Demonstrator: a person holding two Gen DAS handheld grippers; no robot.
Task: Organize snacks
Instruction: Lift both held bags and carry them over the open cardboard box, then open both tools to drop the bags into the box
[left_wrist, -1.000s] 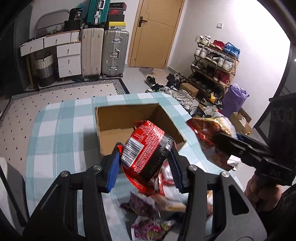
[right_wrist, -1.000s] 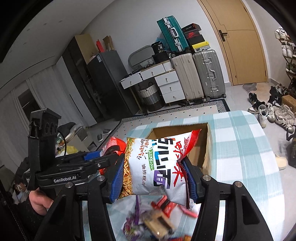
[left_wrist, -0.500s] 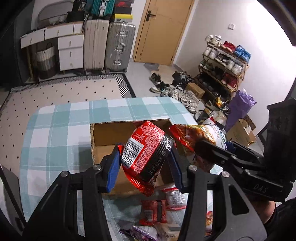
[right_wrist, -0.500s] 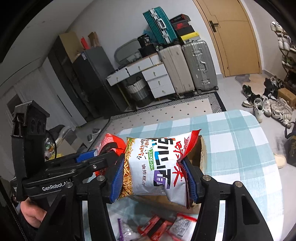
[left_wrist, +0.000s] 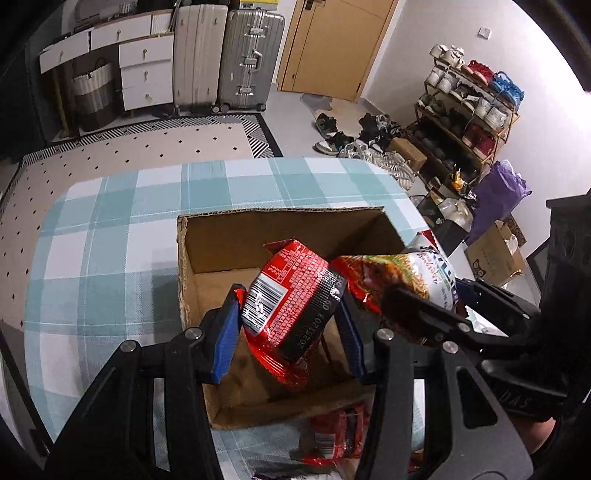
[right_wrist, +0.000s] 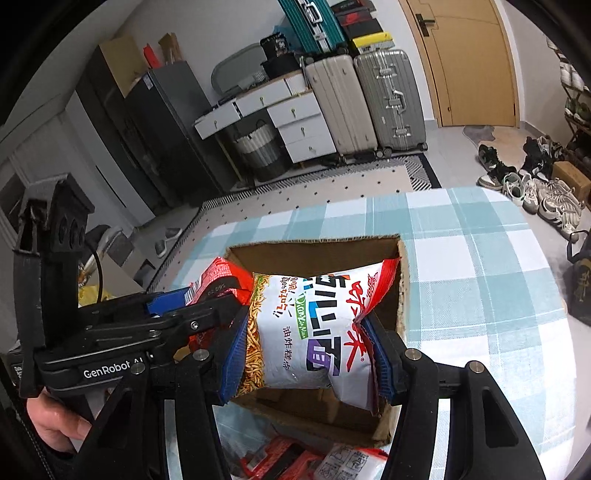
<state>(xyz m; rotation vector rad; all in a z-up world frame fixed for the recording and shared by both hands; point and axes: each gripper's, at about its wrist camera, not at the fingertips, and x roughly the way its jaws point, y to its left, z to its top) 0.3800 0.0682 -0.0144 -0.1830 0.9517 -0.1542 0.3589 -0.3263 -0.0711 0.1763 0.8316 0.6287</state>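
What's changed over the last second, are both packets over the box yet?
Both tools carried their packets forward and down: the red snack packet and the white noodle packet now hang over the open cardboard box, no longer over the loose snacks. Both grips unchanged; nothing released; the box stayed put.

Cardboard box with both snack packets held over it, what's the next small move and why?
Probably open both grippers and let the packets drop. The left gripper is clamped on the red snack packet over the open cardboard box, and the right gripper holds the white noodle snack packet over the same box, so both should fall inside.
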